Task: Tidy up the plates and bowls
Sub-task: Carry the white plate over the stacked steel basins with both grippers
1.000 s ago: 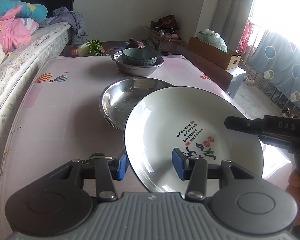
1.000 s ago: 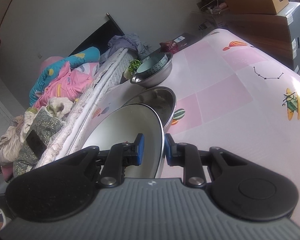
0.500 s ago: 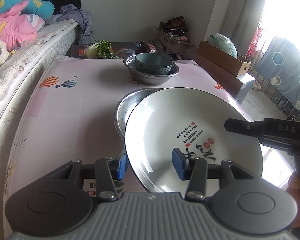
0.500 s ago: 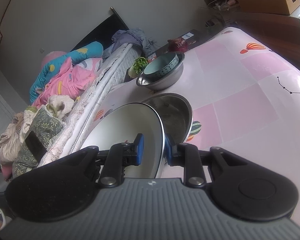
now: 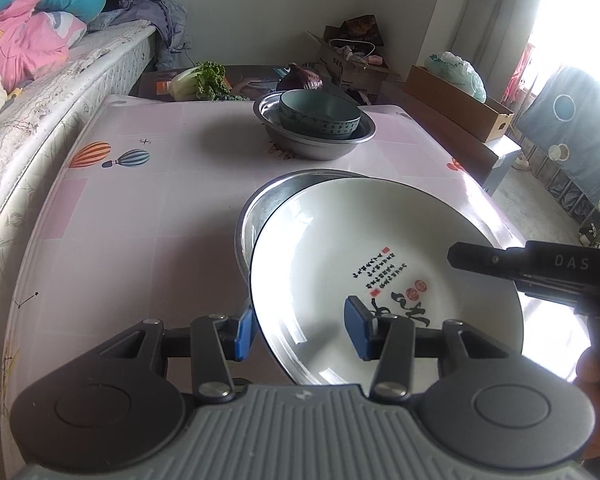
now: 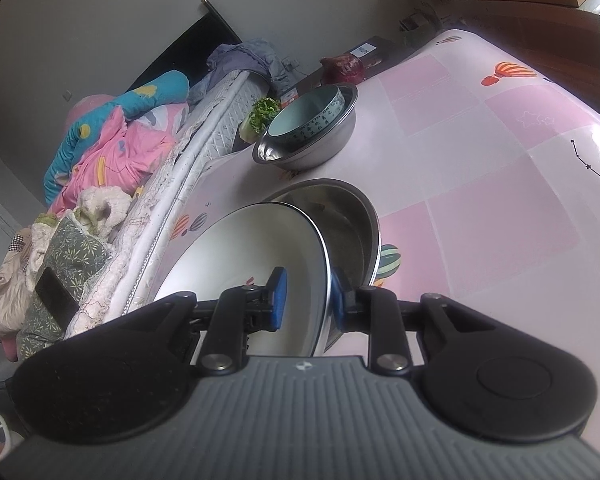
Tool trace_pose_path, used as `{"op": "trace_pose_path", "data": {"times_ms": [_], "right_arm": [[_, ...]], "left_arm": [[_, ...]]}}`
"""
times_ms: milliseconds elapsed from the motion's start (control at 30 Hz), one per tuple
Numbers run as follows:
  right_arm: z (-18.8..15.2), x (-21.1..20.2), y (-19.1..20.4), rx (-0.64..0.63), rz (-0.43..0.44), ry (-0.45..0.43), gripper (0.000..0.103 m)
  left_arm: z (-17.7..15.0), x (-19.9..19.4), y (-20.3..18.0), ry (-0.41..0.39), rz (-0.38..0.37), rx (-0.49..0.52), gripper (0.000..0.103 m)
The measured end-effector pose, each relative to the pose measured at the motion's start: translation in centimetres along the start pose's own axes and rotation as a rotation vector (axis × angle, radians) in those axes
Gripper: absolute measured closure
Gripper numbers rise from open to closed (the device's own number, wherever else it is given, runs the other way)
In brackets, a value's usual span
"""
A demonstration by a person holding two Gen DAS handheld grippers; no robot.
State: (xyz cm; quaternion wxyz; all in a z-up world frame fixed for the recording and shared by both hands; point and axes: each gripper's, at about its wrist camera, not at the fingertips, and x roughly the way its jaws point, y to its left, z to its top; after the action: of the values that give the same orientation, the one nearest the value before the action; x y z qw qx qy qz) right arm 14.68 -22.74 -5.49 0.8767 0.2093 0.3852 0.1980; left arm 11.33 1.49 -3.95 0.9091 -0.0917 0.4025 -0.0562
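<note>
White porcelain with a dark rim and a patch of brush lettering, the plate is carried between two tools, hanging tilted just above the empty steel basin, which it already covers for the most part. The left gripper straddles the plate's near rim with its jaws fairly wide, one blue pad under the plate and one over its face; whether those pads truly pinch or only cradle the rim I cannot tell. The right gripper takes the opposite rim in a narrow clamp, one pad pressed on the inner face and one on the back. Two holds on opposite edges make sense for a wide, shallow, slippery dish: one pinch alone would let it swing or slide out. The slant probably lets the far edge meet the basin first. Beyond the basin, toward the far end of the pink table, a teal bowl already sits nested in a second steel basin, which suggests the plan is to stack each piece in a basin. Judged so, the plate is close to being set down; the risk is a rim clipping the steel edge.
</note>
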Motion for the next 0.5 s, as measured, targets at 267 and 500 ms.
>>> {"op": "trace_pose_path", "data": {"times_ms": [267, 500], "right_arm": [[0.5, 1.5, -0.5, 0.016, -0.028, 0.032, 0.079], [1.2, 2.0, -0.9, 0.038, -0.038, 0.030, 0.078]], "left_arm": [[0.7, 0.9, 0.1, 0.013, 0.002, 0.004, 0.056], [1.2, 1.4, 0.4, 0.011, -0.002, -0.008, 0.056]]}}
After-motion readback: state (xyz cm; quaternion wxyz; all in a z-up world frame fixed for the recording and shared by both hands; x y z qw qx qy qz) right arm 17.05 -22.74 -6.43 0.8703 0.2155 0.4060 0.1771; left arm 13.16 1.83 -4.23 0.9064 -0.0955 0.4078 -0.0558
